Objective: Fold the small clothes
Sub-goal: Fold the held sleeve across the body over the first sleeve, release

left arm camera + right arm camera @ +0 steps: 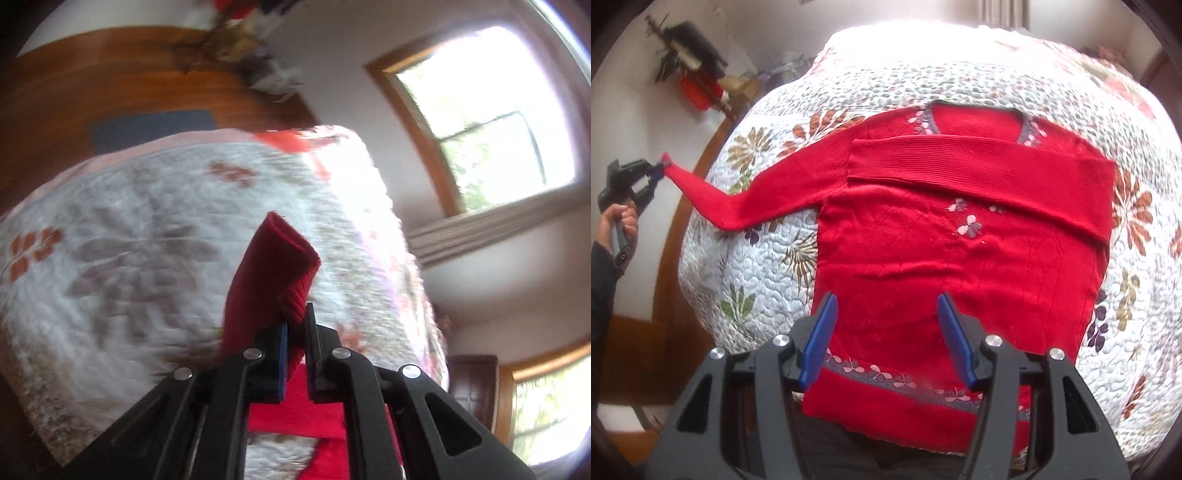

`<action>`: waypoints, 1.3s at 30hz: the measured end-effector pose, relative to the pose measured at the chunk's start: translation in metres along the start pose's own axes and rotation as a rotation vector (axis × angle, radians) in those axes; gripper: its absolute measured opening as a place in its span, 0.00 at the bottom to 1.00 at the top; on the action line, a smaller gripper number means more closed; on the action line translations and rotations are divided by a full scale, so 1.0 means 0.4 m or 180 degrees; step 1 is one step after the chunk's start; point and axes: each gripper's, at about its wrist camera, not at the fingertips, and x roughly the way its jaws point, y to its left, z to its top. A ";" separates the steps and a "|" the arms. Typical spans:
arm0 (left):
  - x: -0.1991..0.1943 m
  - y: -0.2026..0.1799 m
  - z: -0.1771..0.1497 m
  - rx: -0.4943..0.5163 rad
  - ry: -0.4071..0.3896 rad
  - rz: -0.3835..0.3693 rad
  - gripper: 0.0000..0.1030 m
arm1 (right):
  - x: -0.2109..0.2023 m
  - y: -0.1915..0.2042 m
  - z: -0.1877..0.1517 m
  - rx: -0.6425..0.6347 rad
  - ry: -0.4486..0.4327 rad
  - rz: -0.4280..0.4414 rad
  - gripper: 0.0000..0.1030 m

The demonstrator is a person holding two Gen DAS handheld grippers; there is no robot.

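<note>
My left gripper (297,339) is pinched narrow on the cuff (280,266) of the red sweater (960,251), and from the right wrist view I can see my left hand (622,218) wrapped around its handle, out past the left edge of the bed, with the sleeve (753,199) pulled out from the sweater and lifted off the quilt (757,266) to the tongs. My right gripper (886,332) hangs over the lower part of the sweater with its blue pads (820,339) spread wide and nothing between them. The sweater lies flat, collar toward the far edge of the bed and hem toward the near edge, and its other sleeve is folded across the chest. The hem is partly covered by my right gripper's black frame, so I cannot make out its full line. In the left wrist view the quilt is smeared with blur, and the sweater body shows only as red patches behind the fingers. Only the dark cuff of my own sleeve (600,280) shows at the frame's edge.
</note>
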 end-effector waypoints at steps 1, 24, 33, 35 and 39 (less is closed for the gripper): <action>0.014 -0.059 -0.006 0.0119 0.0024 -0.0091 0.07 | -0.003 -0.019 0.001 0.0079 -0.0007 0.0030 0.55; 0.569 -0.592 -0.548 0.1592 0.1555 -0.0358 0.07 | 0.030 -0.461 0.165 0.1118 -0.0089 0.0114 0.70; 0.717 -0.557 -0.707 0.1832 0.1984 -0.0108 0.07 | 0.154 -0.564 0.260 0.1537 0.0143 0.0686 0.70; 0.737 -0.554 -0.727 0.1883 0.2052 -0.0099 0.07 | 0.188 -0.581 0.285 0.1671 0.0191 0.0858 0.70; 0.749 -0.556 -0.770 0.1982 0.2172 -0.0090 0.08 | 0.264 -0.605 0.333 0.1904 0.0304 0.1248 0.70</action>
